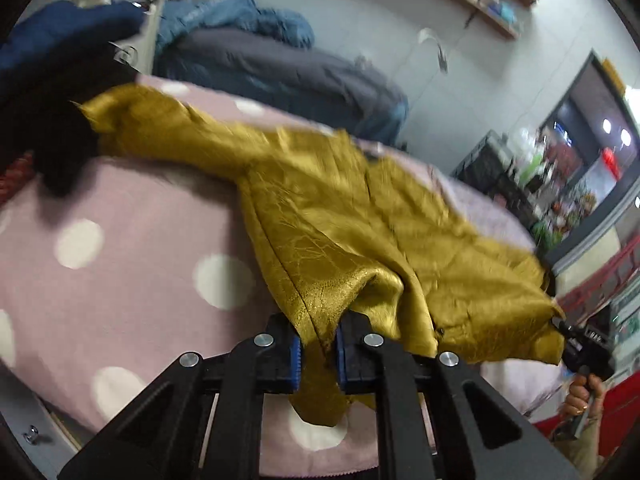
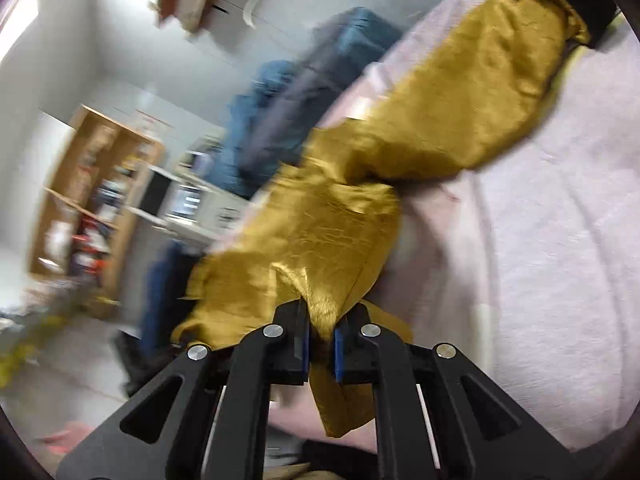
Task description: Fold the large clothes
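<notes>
A shiny mustard-gold garment (image 1: 352, 220) lies stretched across a pink blanket with white dots (image 1: 120, 248). My left gripper (image 1: 318, 344) is shut on a bunched edge of the garment, which hangs down between its blue pads. In the left wrist view the right gripper (image 1: 560, 322) holds the garment's far corner at the right edge, a hand (image 1: 584, 394) on its handle. In the right wrist view my right gripper (image 2: 321, 338) is shut on a gathered fold of the gold garment (image 2: 440, 128), which runs away up and right over the pale pink blanket (image 2: 540, 240).
A dark cloth (image 1: 52, 140) and a navy one (image 1: 60, 40) lie at the blanket's far left. A grey and blue quilt pile (image 1: 260, 52) sits behind. Wooden shelves (image 2: 92, 184) and a white cabinet (image 2: 192, 204) stand beyond the bed edge. The right wrist view is motion-blurred.
</notes>
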`<state>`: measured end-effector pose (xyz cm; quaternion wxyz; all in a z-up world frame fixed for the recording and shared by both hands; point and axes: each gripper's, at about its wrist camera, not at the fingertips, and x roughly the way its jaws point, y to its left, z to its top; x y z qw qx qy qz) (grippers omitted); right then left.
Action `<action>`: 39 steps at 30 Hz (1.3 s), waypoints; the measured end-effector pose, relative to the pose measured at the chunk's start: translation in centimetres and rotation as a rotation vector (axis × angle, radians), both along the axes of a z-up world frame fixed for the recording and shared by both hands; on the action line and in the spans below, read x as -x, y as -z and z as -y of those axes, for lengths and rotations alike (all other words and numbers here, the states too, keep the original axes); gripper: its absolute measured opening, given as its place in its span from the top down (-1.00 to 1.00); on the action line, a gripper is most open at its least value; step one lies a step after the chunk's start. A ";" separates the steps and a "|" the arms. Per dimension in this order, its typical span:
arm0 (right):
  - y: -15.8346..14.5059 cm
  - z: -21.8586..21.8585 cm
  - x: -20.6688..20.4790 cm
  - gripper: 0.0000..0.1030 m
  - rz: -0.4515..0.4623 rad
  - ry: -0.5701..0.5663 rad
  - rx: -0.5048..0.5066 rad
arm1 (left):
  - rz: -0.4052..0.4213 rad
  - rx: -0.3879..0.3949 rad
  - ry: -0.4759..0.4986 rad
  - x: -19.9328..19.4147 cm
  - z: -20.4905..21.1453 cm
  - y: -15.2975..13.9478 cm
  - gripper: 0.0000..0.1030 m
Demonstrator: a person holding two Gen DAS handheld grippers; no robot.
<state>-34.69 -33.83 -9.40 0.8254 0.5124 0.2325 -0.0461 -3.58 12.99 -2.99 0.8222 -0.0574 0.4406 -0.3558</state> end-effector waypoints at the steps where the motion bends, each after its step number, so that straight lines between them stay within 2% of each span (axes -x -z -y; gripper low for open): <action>1: -0.9 0.2 0.2 0.83 0.040 -0.028 -0.013 | 0.003 0.013 -0.015 -0.2 -1.6 -1.1 0.77; 3: -2.2 0.2 0.4 0.83 0.092 -0.084 -0.027 | -0.034 0.032 -0.051 -1.0 -4.9 -2.3 0.77; 5: -2.5 0.0 0.4 0.79 0.134 -0.136 -0.066 | -0.088 0.042 -0.073 -1.5 -7.7 -1.6 0.73; 6: -2.1 0.0 0.2 0.71 0.125 -0.151 -0.084 | -0.116 0.017 -0.081 -1.8 -8.5 -0.5 0.57; 7: -1.2 -0.1 -0.1 0.42 0.058 -0.148 -0.077 | -0.135 -0.037 -0.098 -1.9 -8.6 0.6 0.09; 8: -0.5 -0.3 -0.3 -0.18 -0.027 -0.131 -0.046 | -0.154 -0.118 -0.110 -1.9 -8.6 2.1 -0.22; 9: 0.6 -0.6 -0.7 -0.46 -0.159 -0.104 -0.003 | -0.168 -0.190 -0.100 -2.0 -7.9 3.5 -0.53; 10: 1.8 -1.0 -1.0 -0.56 -0.274 -0.095 0.033 | -0.180 -0.247 -0.076 -2.2 -7.4 5.1 -0.53; 12: 3.5 -2.0 -1.5 -0.56 -0.414 -0.120 0.102 | -0.213 -0.352 -0.092 -2.7 -7.1 7.7 -0.53; 14: 4.8 -2.3 -1.0 -0.56 -0.451 -0.114 0.087 | -0.225 -0.425 -0.153 -3.4 -8.4 9.1 -0.53; 15: 5.2 -2.2 -0.6 -0.56 -0.443 -0.100 0.059 | -0.242 -0.434 -0.180 -4.1 -8.8 9.4 -0.53; 17: 5.6 -2.2 -0.1 -0.56 -0.412 -0.088 0.015 | -0.272 -0.386 -0.203 -5.0 -9.9 9.7 -0.57; 19: 5.5 -2.6 -0.6 -0.56 -0.436 -0.105 0.053 | -0.273 -0.384 -0.207 -5.5 -9.5 9.9 -0.58; 21: 4.8 -3.1 -1.4 -0.56 -0.480 -0.094 0.147 | -0.240 -0.400 -0.174 -5.1 -8.0 10.0 -0.58; 23: 4.4 -3.1 -2.3 -0.56 -0.479 -0.079 0.188 | -0.220 -0.379 -0.149 -4.4 -6.1 10.2 -0.63; 25: 4.2 -2.7 -3.0 -0.56 -0.475 -0.056 0.185 | -0.214 -0.357 -0.116 -3.5 -3.8 10.4 -0.70; 28: 4.2 -2.5 -3.9 -0.56 -0.474 -0.021 0.164 | -0.171 -0.376 -0.014 -1.0 0.7 10.6 -0.70; 30: 4.5 -2.6 -4.2 -0.56 -0.477 -0.016 0.147 | -0.127 -0.383 0.067 0.6 4.0 10.6 -0.70; 35: 5.6 -3.7 -4.9 -0.56 -0.496 -0.036 0.123 | -0.093 -0.352 0.195 3.7 9.5 10.6 -0.73; 37: 5.4 -5.1 -6.0 -0.56 -0.501 -0.088 0.173 | -0.054 -0.391 0.227 4.8 11.5 11.1 -0.80; 39: 4.7 -7.4 -7.4 -0.56 -0.528 -0.154 0.320 | -0.022 -0.447 0.254 5.6 12.8 12.0 -0.80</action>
